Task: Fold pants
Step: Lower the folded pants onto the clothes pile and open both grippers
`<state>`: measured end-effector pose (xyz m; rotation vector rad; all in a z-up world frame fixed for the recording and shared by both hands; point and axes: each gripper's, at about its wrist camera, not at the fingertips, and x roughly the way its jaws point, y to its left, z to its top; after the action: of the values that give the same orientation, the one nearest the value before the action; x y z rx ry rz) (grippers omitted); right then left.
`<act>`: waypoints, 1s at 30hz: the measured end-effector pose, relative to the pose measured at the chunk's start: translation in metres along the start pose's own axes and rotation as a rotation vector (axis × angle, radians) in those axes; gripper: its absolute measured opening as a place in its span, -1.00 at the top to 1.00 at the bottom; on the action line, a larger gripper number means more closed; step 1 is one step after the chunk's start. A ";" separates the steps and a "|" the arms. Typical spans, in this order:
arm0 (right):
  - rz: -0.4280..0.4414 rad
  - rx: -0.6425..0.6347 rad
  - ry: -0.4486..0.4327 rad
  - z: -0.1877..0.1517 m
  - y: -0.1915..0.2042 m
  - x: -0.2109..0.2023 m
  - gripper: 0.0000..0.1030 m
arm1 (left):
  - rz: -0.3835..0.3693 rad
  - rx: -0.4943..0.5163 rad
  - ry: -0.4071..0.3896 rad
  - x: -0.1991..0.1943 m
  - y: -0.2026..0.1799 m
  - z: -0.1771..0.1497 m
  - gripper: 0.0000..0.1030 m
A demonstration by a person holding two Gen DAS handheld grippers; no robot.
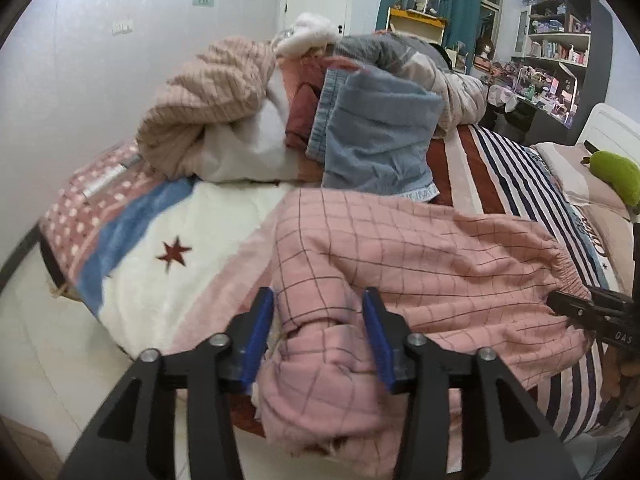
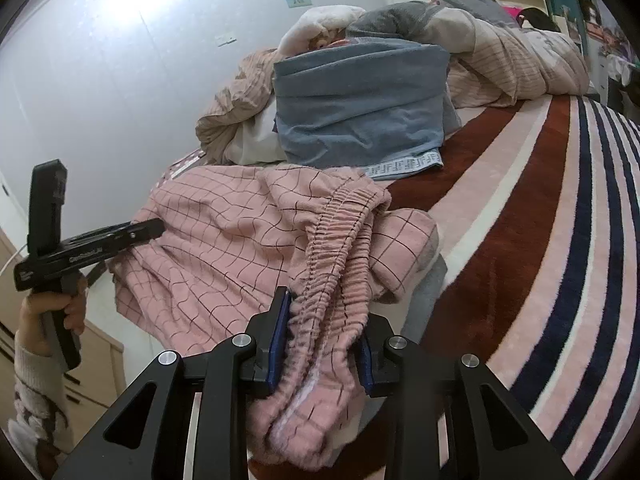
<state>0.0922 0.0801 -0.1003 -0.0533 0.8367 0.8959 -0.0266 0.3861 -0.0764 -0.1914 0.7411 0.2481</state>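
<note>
Pink checked pants (image 1: 420, 248) lie across the near edge of the bed, also seen in the right wrist view (image 2: 224, 232). My left gripper (image 1: 318, 300) has its blue pads on either side of the bunched leg end, with gaps showing, so it looks open. My right gripper (image 2: 320, 316) is closed on the gathered elastic waistband (image 2: 340, 240). The right gripper shows at the right edge of the left wrist view (image 1: 572, 304), at the waistband. The left gripper shows in the right wrist view (image 2: 148, 230), at the far leg end.
Folded blue jeans (image 1: 372, 136) lie just behind the pants. Piled quilts and blankets (image 1: 216, 96) fill the back of the striped bed cover (image 2: 540, 200). A green plush (image 1: 616, 176) sits on a pillow at right. The floor (image 1: 52, 344) lies below the bed edge.
</note>
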 end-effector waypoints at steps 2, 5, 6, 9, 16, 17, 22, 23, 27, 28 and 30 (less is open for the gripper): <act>-0.004 -0.008 -0.010 0.000 0.000 -0.006 0.49 | 0.004 0.011 -0.017 -0.012 -0.006 0.000 0.07; -0.019 -0.034 -0.025 -0.004 0.000 -0.019 0.37 | 0.017 0.033 -0.034 -0.026 -0.021 0.000 0.03; -0.024 -0.044 -0.029 -0.007 -0.001 -0.025 0.35 | 0.016 0.038 -0.040 -0.030 -0.026 -0.001 -0.04; -0.030 -0.057 -0.042 -0.014 -0.003 -0.041 0.25 | 0.008 0.059 -0.060 -0.041 -0.052 -0.004 -0.14; -0.061 -0.039 -0.069 -0.041 -0.021 -0.088 -0.06 | -0.048 0.088 -0.109 -0.058 -0.124 -0.017 -0.39; -0.073 -0.039 -0.074 -0.046 -0.024 -0.096 -0.13 | -0.056 0.097 -0.123 -0.062 -0.139 -0.019 -0.41; -0.158 -0.061 -0.138 -0.074 -0.040 -0.148 -0.38 | -0.056 0.143 -0.198 -0.082 -0.205 -0.026 -0.59; -0.174 -0.064 -0.155 -0.079 -0.043 -0.158 -0.45 | -0.056 0.153 -0.217 -0.086 -0.219 -0.028 -0.62; -0.269 -0.070 -0.257 -0.104 -0.053 -0.206 -0.63 | -0.080 0.181 -0.308 -0.106 -0.265 -0.037 -0.70; -0.288 -0.067 -0.286 -0.109 -0.054 -0.216 -0.70 | -0.086 0.182 -0.333 -0.110 -0.275 -0.041 -0.75; -0.333 -0.049 -0.364 -0.122 -0.057 -0.239 -0.83 | -0.106 0.182 -0.379 -0.118 -0.293 -0.048 -0.82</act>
<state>-0.0240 -0.1617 -0.0421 -0.0681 0.4483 0.5874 -0.0564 0.0758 -0.0054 -0.0079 0.3727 0.1095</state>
